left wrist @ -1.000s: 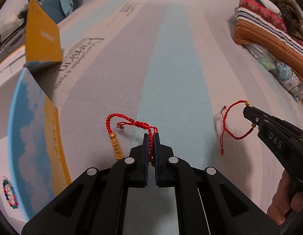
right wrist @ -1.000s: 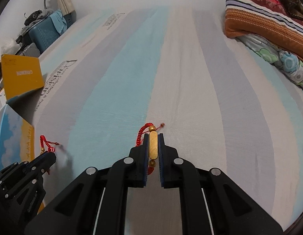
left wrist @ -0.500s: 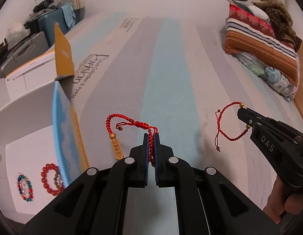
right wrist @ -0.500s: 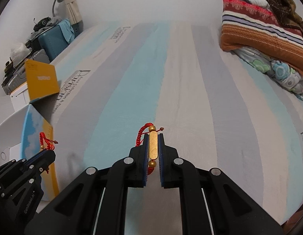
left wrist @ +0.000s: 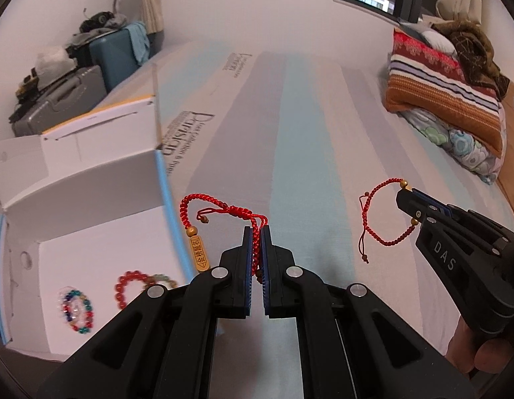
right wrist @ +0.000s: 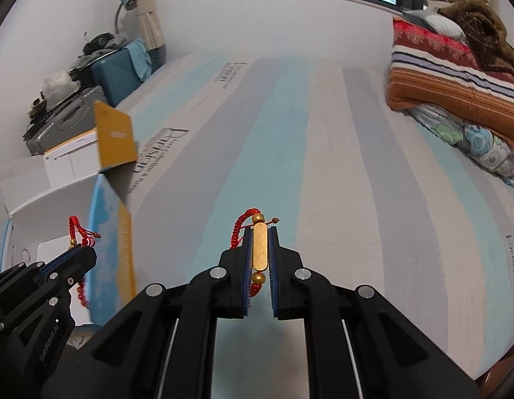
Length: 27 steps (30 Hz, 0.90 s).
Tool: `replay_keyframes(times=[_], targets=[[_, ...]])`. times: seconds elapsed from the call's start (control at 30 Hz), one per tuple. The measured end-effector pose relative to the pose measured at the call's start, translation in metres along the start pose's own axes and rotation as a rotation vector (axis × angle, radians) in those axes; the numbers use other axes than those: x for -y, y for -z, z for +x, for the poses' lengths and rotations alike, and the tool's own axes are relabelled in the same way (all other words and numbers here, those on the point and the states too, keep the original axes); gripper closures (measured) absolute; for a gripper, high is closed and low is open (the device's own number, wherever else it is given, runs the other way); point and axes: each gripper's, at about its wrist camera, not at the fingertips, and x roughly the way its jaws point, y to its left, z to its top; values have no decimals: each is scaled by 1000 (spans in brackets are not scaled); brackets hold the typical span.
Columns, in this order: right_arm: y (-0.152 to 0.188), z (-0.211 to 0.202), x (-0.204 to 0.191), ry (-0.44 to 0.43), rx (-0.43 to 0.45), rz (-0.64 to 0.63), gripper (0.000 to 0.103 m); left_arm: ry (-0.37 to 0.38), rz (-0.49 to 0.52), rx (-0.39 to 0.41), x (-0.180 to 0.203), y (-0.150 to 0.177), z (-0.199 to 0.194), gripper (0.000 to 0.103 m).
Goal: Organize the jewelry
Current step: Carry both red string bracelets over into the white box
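Both grippers have risen off the bed point(left wrist: 300, 106): left gripper point(left wrist: 256, 232) clenches a red cord bracelet point(left wrist: 220, 207), right gripper point(right wrist: 260, 232) its gold-bar bracelet point(right wrist: 259, 249). The white box point(left wrist: 90, 232) now shows bead bracelets point(left wrist: 75, 309), partly hidden.

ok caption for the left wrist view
Left claw shut on a red cord bracelet beside the open box of beaded bracelets.

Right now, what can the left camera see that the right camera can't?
Only the left camera shows the bead bracelets lying in the white box, and a hand on the right gripper. Only the right camera shows the flat gold bar pinched in the right gripper. Both show the striped bed, the folded blankets, and each gripper shut on a red cord bracelet.
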Motion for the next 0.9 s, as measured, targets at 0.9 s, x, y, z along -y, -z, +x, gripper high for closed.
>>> replay_keyframes(times=[0.9], targets=[[27,-19,-223,-198,28,-236,95,-187,-214,11,-200,45,-55,99]])
